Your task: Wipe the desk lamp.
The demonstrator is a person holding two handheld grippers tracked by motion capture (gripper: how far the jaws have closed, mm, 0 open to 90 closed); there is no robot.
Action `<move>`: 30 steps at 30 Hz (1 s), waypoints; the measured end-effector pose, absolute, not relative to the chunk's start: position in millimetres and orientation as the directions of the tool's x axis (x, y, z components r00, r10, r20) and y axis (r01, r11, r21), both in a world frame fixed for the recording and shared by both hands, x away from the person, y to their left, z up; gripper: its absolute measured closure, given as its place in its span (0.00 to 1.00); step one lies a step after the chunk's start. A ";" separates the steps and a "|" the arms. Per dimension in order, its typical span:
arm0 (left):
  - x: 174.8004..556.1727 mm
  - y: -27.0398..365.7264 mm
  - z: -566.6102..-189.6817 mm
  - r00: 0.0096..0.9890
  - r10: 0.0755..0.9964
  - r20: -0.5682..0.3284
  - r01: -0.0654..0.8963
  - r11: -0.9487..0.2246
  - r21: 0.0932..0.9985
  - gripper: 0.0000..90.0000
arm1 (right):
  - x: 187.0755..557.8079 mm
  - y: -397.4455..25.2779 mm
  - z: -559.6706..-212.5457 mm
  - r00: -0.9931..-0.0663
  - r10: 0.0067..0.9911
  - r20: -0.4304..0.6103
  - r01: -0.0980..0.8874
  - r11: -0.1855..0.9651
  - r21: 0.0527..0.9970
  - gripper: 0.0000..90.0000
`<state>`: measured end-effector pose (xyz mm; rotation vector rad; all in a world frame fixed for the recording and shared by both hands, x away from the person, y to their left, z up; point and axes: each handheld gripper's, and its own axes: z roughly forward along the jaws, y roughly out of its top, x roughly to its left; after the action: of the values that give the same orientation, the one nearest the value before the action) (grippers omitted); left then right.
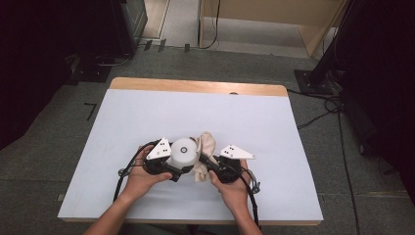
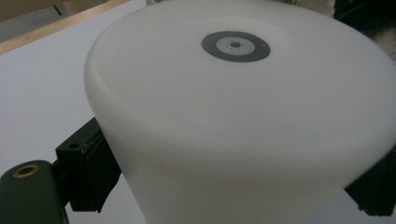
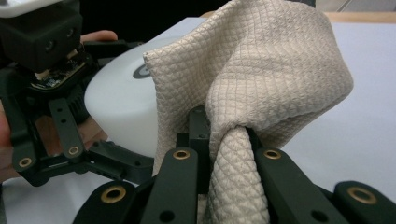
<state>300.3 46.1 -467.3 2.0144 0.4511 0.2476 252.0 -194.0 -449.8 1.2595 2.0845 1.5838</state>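
White plastic, one cup point(image 1: 184, 152) sits clamped in the left gripper point(image 1: 182, 165), one beige cloth point(image 1: 204, 147) pinched by the right gripper point(image 1: 204, 161) jaws.

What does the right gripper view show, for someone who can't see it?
The right gripper is shut on a bunched beige cloth that rises in front of the camera. Beside the cloth, the left gripper clamps a white cup, all above a white table.

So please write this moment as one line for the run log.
left hand-held gripper: shut on white cylinder | right hand-held gripper: shut on beige cloth | cloth against cylinder side | on white table
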 end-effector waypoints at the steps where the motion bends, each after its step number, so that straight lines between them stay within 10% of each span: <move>1: 300.2 46.0 -467.5 0.909 0.417 -0.018 0.208 -0.415 0.886 0.09 | 252.0 -193.9 -449.1 -0.603 0.742 0.293 0.482 0.047 0.875 0.93; 16: 299.8 46.5 -468.2 0.908 0.419 -0.020 0.208 -0.409 0.888 0.09 | 267.9 -189.5 -492.4 -0.535 0.766 0.357 0.680 0.139 0.720 0.93; 30: 272.2 35.6 -449.1 0.743 0.668 -0.044 0.355 -0.337 0.872 0.00 | 271.3 -210.5 -488.2 -0.485 0.800 0.353 0.673 0.085 0.734 0.93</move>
<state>272.2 35.6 -449.1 1.9557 0.7790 0.3988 271.3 -210.5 -488.2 1.5119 2.2062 1.3636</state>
